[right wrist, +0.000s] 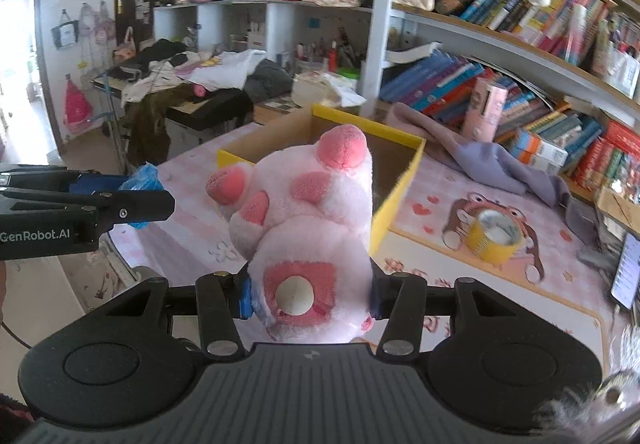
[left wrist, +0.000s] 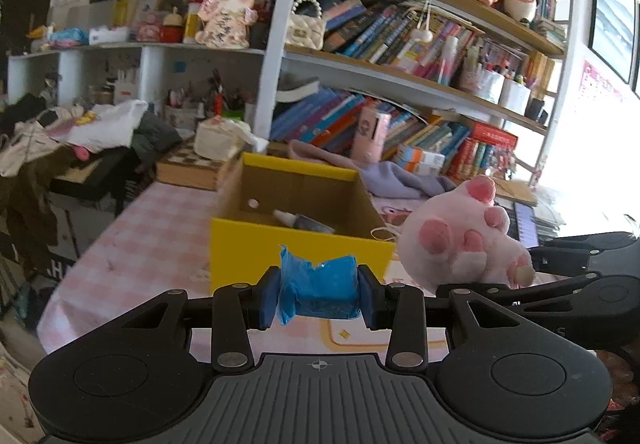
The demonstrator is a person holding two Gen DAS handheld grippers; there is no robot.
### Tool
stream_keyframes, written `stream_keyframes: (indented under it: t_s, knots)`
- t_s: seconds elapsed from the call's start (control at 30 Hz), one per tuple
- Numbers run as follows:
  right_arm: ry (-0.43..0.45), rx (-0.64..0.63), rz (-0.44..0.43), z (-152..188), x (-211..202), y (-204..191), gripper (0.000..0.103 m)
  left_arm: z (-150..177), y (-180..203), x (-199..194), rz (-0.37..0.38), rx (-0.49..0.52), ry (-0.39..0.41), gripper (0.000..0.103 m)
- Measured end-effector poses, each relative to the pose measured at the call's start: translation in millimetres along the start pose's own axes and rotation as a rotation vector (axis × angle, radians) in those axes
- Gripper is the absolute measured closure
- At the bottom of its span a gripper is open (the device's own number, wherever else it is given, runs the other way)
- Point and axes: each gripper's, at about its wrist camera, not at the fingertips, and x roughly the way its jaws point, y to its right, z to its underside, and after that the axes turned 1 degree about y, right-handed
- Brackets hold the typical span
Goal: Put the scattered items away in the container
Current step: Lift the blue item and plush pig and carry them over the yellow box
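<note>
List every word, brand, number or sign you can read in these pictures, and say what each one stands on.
"GenRobot.AI": white letters on the black side of the left tongs, right wrist view; the G is partly cut by the frame edge.
Book spines on the shelves: printed, but too small and blurred to read.
Phone screen at the right edge: text lines, too small to read.
Yellow box, tape roll, blue packet, pink plush paw: no readable text.

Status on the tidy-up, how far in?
Done: a small tube lies in the yellow box. In hand: left gripper clamps a blue packet; right gripper clamps the pink plush paw. Left: the yellow tape roll on the table.
</note>
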Motion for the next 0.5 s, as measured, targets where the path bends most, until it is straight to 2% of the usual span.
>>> stream_keyframes:
  t_s: [0.23, 0.5]
  knots:
    - [0.008, -0.013, -0.033, -18.7, 19.1, 2.7, 0.056, -14.2, -5.1, 14.6, -0.022, 0.033, 0.025, 0.065]
    - [0.027, -0.017, -0.048, -45.5, 50.6, 20.9, 0.056, -44.2, -10.1, 53.0, -0.034, 0.07, 0.057, 0.065]
